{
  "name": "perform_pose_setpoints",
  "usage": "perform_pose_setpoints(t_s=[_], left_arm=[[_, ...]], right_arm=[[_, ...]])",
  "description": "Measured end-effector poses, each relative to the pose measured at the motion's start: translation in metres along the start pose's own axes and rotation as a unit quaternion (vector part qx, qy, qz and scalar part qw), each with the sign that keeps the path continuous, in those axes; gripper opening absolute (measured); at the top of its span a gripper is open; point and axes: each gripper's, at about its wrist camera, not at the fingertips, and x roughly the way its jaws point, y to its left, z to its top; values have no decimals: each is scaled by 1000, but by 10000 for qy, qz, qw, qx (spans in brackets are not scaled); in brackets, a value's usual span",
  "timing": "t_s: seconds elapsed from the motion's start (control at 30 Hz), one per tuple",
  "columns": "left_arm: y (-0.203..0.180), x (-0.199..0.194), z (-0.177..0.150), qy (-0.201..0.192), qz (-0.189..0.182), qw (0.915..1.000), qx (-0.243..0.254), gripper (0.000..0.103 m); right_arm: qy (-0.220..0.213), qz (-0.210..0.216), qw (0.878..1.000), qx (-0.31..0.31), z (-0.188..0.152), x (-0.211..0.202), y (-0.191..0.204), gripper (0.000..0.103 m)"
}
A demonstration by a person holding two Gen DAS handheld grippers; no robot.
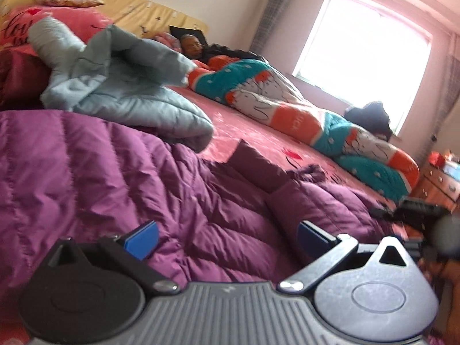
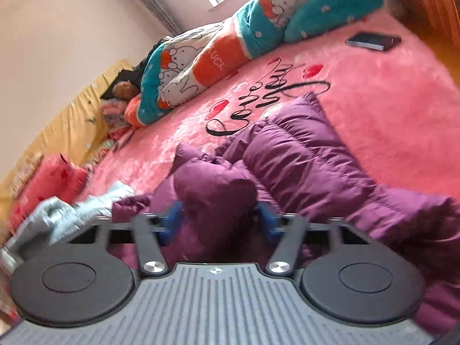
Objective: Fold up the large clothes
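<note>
A quilted purple down jacket (image 2: 287, 155) lies rumpled on the pink bed (image 2: 388, 109). The right hand-held gripper (image 2: 220, 221) pinches a puffy fold of it; the left hand-held gripper (image 1: 227, 237) hovers above it, jaws spread and empty.

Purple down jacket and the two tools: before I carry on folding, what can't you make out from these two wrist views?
- Purple down jacket: both views cut off its near part, so its full outline is unknown.
- Right tool: a puffy fold sits between its pads; blur hides whether they press it.
- Left tool: open over the jacket; contact under the housing is hidden.
- Grey jacket: crumpled in the left wrist view, smeared by blur in the right.
</note>
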Motion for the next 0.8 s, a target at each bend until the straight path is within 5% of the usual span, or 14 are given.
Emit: perform_pose_setpoints(t_s=[0.2, 0.43, 0.53, 0.6, 0.67, 0.8], left_arm=[[-8, 4, -5, 187, -240, 9992, 259, 102], [-10, 7, -10, 252, -249, 9988, 343, 102], [-8, 10, -11, 301, -191, 9989, 294, 102], [-8, 12, -11, 301, -152, 9990, 306, 102], [-8, 12, -11, 291, -139, 9990, 300, 102], [-9, 13, -11, 263, -135, 9991, 295, 102]], right_arm=[[-40, 634, 9979, -108, -5, -2, 43, 36], [657, 1963, 9768, -543, -27, 9, 124, 36], [1114, 2241, 9663, -608, -42, 18, 140, 51], [1279, 2305, 9626, -630, -49, 19, 143, 75], [1381, 2423, 9585, -583, -51, 19, 142, 77], [1631, 2949, 9415, 30, -47, 16, 127, 102]])
